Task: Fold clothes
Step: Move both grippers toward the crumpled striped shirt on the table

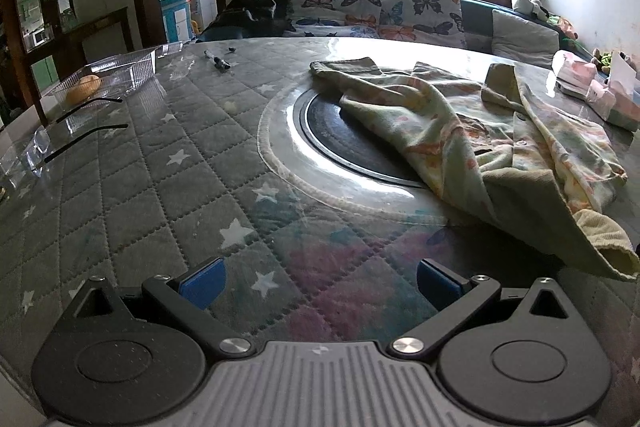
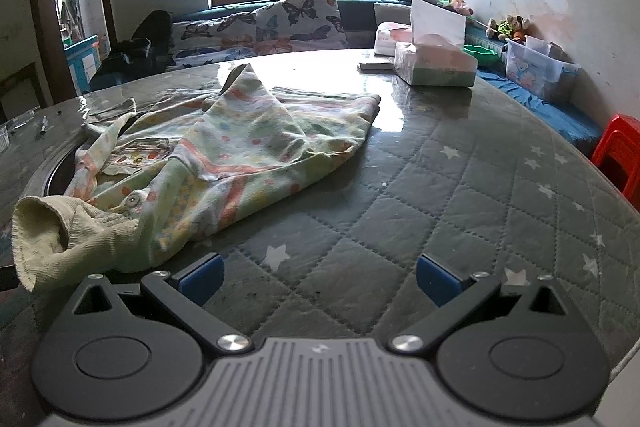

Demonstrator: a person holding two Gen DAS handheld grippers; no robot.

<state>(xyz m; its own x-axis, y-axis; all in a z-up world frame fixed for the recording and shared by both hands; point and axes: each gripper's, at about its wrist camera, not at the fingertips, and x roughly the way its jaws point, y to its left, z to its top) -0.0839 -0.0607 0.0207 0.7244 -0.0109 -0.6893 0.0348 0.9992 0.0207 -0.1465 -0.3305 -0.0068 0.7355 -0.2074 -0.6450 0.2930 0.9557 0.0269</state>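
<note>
A crumpled pastel garment (image 1: 476, 143) is lying on the quilted table (image 1: 160, 187), partly covering the dark round inset (image 1: 332, 135) at the table's middle. The left gripper (image 1: 318, 285) is hovering with jaws spread apart and empty, the garment's cuff just right of it. The right gripper (image 2: 318, 281) is likewise gaping and empty, the cuff just left of it. Tissue boxes (image 2: 436, 65) are sitting beyond the garment.

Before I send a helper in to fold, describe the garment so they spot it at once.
On the round quilted table below the window, look near the dark centre disc. The crumpled pastel-print garment lies partly over that disc, the only cloth there, with a ribbed cream cuff at the near edge.
</note>
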